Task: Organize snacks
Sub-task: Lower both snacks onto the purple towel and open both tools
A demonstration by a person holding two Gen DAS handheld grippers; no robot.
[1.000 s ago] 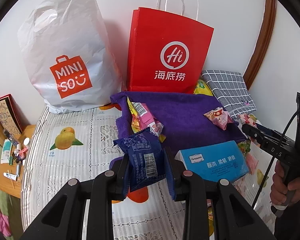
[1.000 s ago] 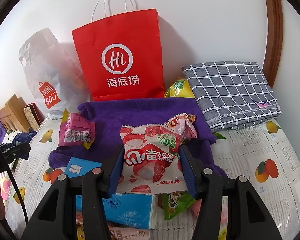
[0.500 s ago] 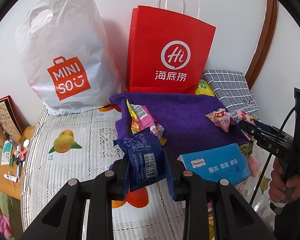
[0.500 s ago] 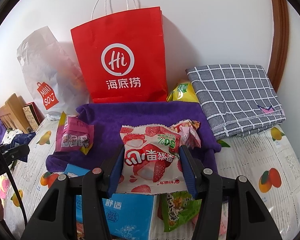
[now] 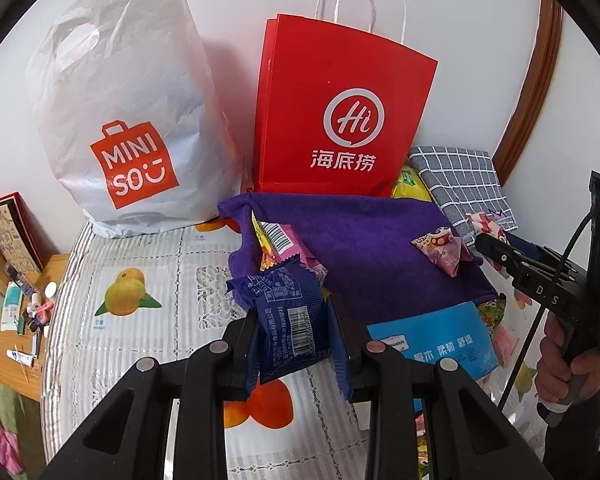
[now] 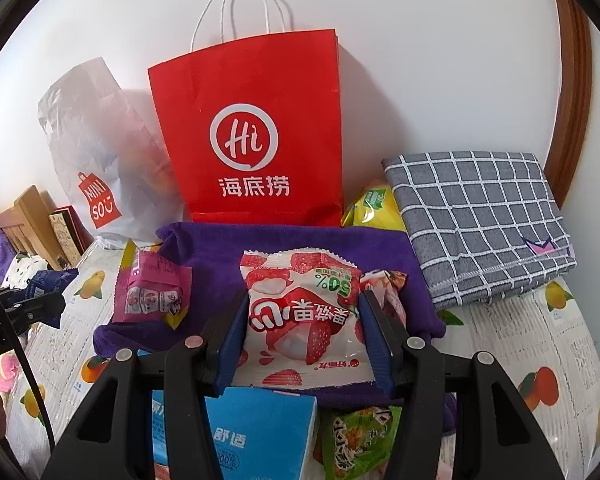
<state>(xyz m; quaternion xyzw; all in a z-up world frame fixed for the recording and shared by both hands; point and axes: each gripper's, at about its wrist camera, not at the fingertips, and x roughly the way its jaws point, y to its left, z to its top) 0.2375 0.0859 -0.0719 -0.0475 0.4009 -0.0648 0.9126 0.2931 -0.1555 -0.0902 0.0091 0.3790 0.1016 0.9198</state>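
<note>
My left gripper [image 5: 294,330] is shut on a dark blue snack packet [image 5: 288,312] and holds it above the fruit-print cloth, in front of the purple towel [image 5: 360,236]. My right gripper [image 6: 304,332] is shut on a white and red strawberry snack packet [image 6: 302,320] over the purple towel [image 6: 220,248]. A pink and yellow packet [image 5: 278,240] [image 6: 152,290] lies on the towel's left side. A small patterned packet [image 5: 440,250] lies on its right side. The red paper bag [image 5: 336,112] [image 6: 252,132] stands behind the towel.
A white MINISO plastic bag [image 5: 120,112] stands left of the red bag. A blue tissue pack [image 5: 440,340] [image 6: 256,432] and a green packet [image 6: 356,440] lie near the front. A folded grey checked cloth [image 6: 480,216] and a yellow packet [image 6: 372,208] sit right. A cluttered wooden stand [image 5: 20,320] is left.
Both grippers have moved forward, closer to the towel and bags, each still holding its packet. The right gripper has drawn nearer the red bag.
</note>
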